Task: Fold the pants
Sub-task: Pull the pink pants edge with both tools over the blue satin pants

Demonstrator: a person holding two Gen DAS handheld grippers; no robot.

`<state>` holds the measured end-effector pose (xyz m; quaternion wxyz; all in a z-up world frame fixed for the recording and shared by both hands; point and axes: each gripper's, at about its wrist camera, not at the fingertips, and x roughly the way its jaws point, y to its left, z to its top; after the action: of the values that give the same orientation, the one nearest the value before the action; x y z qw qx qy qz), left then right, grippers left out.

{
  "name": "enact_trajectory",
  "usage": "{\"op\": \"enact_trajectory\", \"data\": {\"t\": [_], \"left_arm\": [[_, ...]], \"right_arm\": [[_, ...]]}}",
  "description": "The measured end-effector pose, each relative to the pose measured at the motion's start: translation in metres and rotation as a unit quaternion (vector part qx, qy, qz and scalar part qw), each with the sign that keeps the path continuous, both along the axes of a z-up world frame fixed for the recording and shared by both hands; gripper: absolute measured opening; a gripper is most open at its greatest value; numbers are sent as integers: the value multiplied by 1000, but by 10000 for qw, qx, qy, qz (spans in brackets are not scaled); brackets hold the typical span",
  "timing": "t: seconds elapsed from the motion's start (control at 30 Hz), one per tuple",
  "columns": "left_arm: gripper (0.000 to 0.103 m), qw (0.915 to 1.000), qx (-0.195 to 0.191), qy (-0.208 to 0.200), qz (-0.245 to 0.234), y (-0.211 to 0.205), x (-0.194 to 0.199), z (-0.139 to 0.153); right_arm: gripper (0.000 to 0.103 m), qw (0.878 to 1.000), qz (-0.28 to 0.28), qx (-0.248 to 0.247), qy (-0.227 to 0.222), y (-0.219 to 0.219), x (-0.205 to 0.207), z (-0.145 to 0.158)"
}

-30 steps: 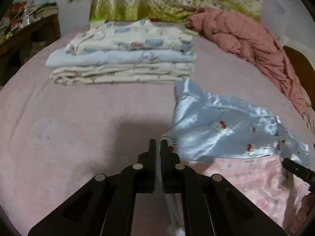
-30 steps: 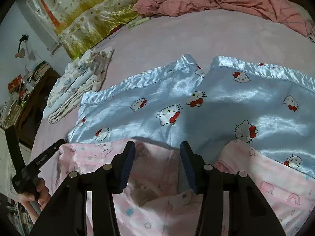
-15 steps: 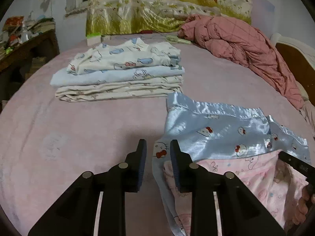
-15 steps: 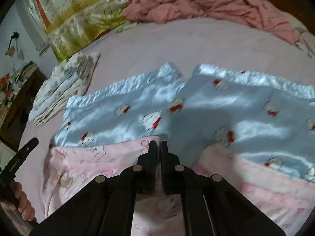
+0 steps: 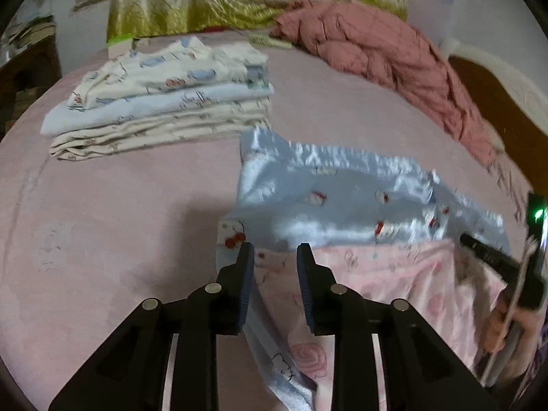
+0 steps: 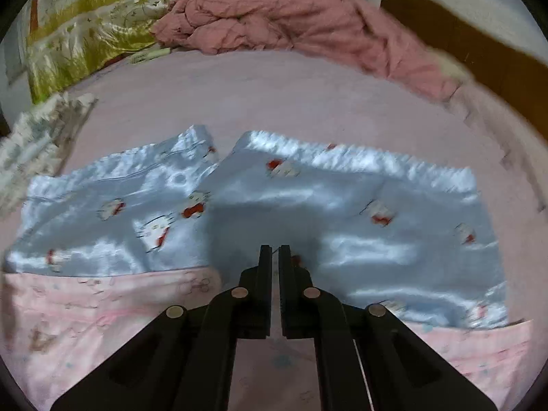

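Since ~1 s ago: R gripper [image 6: 275, 251] went from wide apart to pinched shut; L gripper [image 5: 275, 257] went from shut to part open. R cam view also swung, so the blue satin now fills more of it.

L gripper: jaws apart w/ a clear gap, blue pads visible, nothing clamped. Pink fabric edge of the pants [image 5: 342, 205] lies under/between the tips, but pads aren't pressing on it.

R gripper: fingers together, only a thin slit between them. Tips sit at the pink/blue seam of the pants [image 6: 342, 226]. Can't tell from this view if fabric is actually pinched; looks closed on nothing visible.

Pants: light blue satin w/ cat print, pink lining/other half showing nearest the cams. Spread flat on the pink bedsheet [image 5: 102, 222]. In L view they run from centre to 3 o'clock; in R view they span 9 to 3 across the middle, two leg ends pointing to 12.

Other stuff:
- folded clothes stack [image 5: 164, 99] at 10–11 o'clock in L view, well apart from the pants; blurred at 9 in R view.
- crumpled pink quilt [image 6: 274, 10] at 12–1 in both views.
- yellow-green pillow [image 5: 191, 7] at 12 in L view.
- R handle + person's hand [image 5: 507, 322] at 3–4 o'clock edge of L view, blurred.
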<state>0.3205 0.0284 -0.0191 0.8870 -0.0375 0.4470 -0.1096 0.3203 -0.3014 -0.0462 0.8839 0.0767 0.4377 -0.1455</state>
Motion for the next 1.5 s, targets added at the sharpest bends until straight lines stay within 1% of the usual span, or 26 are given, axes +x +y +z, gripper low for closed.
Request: {"op": "enact_trajectory", "data": {"t": [0.07, 0.13, 0.17, 0.2, 0.23, 0.27, 0.3, 0.33, 0.37, 0.43, 0.5, 0.6, 0.67, 0.73, 0.77, 0.8, 0.83, 0.97, 1.07, 1.13, 1.2, 1.3, 1.37, 1.4, 1.47, 1.5], "left_arm": [[25, 9996, 243, 151, 25, -4, 2, -6], [25, 9992, 264, 296, 2, -5, 5, -13], [25, 9991, 228, 369, -8, -4, 6, -16], [25, 9990, 204, 407, -9, -3, 7, -18], [25, 9990, 197, 395, -15, -3, 7, -19], [25, 9991, 206, 383, -25, -3, 8, -20], [23, 9990, 215, 380, -24, -3, 8, -21], [12, 9992, 194, 337, -7, -2, 8, -22], [3, 9995, 156, 272, 24, -1, 8, -23], [2, 9998, 116, 77, 165, 4, 7, -21], [2, 9995, 124, -184, 207, 5, 4, -14], [2, 9982, 62, -514, 317, 7, 0, -1], [2, 9969, 39, -687, 385, 8, -2, 4], [2, 9954, 82, -808, 501, 10, -2, 6], [2, 9949, 99, -850, 541, 10, -3, 7], [2, 9944, 110, -886, 567, 11, -2, 7], [2, 9939, 126, -924, 585, 11, -3, 7], [2, 9905, 150, -1227, 606, 10, -12, 20], [2, 9848, 473, -1447, 840, 8, -18, 33], [2, 9820, 803, -1379, 1006, 7, -16, 32], [2, 9825, 909, -1233, 1064, 8, -8, 23], [2, 9857, 1002, -862, 1046, 12, 8, -6], [2, 9887, 934, -651, 973, 15, 15, -21], [2, 9899, 878, -599, 940, 15, 16, -24], [2, 9910, 750, -582, 940, 18, 16, -26], [2, 9913, 702, -607, 936, 18, 15, -25]], "right_arm": [[3, 9992, 143, 370, -41, -3, -1, 2], [4, 9977, 315, 582, -149, -2, -2, 8], [9, 9967, 380, 696, -175, 0, -2, 9], [20, 9953, 436, 840, -183, 1, -3, 11], [29, 9935, 495, 1003, -230, 1, -5, 13], [44, 9916, 570, 1121, -305, 2, -8, 15], [46, 9904, 643, 1168, -354, 3, -9, 17], [46, 9897, 686, 1198, -370, 6, -10, 18], [46, 9889, 723, 1249, -345, 7, -10, 18], [46, 9853, 841, 1473, -200, 7, -6, 14], [37, 9816, 918, 1675, -48, 8, -6, 7], [37, 9751, 1023, 1960, 156, 8, -1, -5], [36, 9742, 1066, 1979, 196, 11, 1, -9], [22, 9774, 1053, 1820, 202, 15, 2, -11], [6, 9806, 981, 1684, 200, 17, 2, -11], [3, 9823, 956, 1603, 164, 18, 2, -11], [2, 9826, 974, 1578, 99, 18, 2, -9], [1, 9798, 1151, 1531, -578, 20, -9, 11], [1, 9741, 1281, 1524, -1071, 23, -19, 27], [1, 9739, 1279, 1440, -1199, 24, -19, 33], [1, 9782, 1153, 1267, -1175, 26, -16, 31], [1, 9892, 875, 806, -858, 25, -3, 12], [1, 9909, 873, 901, -478, 22, 7, -7], [1, 9899, 895, 1020, -403, 19, 9, -11], [1, 9864, 949, 1245, -491, 16, 5, -6], [5, 9847, 969, 1330, -567, 15, 2, -1]]}}
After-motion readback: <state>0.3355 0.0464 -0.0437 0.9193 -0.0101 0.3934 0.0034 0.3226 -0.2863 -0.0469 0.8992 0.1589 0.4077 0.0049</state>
